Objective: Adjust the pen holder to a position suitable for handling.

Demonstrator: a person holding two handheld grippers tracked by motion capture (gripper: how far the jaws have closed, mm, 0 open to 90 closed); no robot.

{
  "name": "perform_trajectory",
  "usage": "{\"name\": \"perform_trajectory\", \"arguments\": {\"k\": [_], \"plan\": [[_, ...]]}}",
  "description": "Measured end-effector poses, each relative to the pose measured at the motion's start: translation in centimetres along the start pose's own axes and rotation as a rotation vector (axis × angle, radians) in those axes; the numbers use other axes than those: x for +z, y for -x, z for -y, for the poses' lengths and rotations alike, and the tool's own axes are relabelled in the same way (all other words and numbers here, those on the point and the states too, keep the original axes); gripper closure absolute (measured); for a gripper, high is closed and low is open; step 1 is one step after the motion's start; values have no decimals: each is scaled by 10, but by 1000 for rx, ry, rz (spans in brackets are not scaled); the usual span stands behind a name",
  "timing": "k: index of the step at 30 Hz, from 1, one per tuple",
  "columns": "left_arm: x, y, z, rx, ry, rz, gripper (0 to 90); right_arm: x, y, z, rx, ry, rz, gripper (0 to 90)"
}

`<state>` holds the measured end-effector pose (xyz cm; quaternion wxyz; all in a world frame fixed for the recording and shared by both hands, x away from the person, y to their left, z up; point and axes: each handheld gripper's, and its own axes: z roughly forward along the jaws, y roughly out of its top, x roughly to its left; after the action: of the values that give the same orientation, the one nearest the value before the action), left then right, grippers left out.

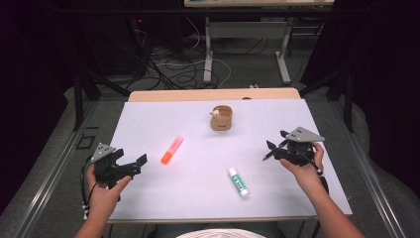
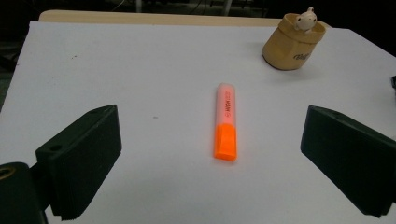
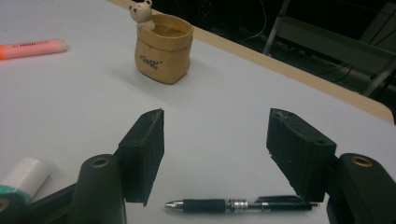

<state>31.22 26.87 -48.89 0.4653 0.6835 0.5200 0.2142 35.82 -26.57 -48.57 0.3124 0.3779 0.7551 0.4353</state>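
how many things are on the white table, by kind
highlighter: 1
glue stick: 1
pen: 1
pen holder with a bear: 1
total: 4

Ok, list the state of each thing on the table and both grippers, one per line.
Highlighter: capped, lying flat between the open jaws, untouched.
Glue stick: capped, lying flat.
Pen: lying flat under the jaws, not gripped.
Pen holder: upright.
Left gripper: open.
Right gripper: open.
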Motion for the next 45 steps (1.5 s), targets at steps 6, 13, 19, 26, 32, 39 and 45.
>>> {"name": "perform_trajectory", "arguments": {"k": [6, 13, 19, 26, 32, 39, 45], "plan": [[1, 2, 1, 8, -5, 6, 77, 10, -7, -29, -70, -36, -54, 382], [2, 6, 2, 4, 3, 9, 87, 27, -14, -52, -119, -75, -119, 400], [0, 4, 3, -3, 5, 7, 114, 47, -21, -72, -215, -125, -146, 381], [1, 3, 4, -14, 7, 18, 121, 67, -27, -91, -291, -149, -162, 341], [5, 4, 5, -27, 7, 12, 131, 84, -35, -104, -334, -181, -208, 307], [9, 6, 4, -1, -14, 17, 106, 107, -42, -110, -382, -198, -214, 294], [9, 6, 6, 13, -30, 22, 94, 126, -45, -109, -389, -218, -217, 294]]}}
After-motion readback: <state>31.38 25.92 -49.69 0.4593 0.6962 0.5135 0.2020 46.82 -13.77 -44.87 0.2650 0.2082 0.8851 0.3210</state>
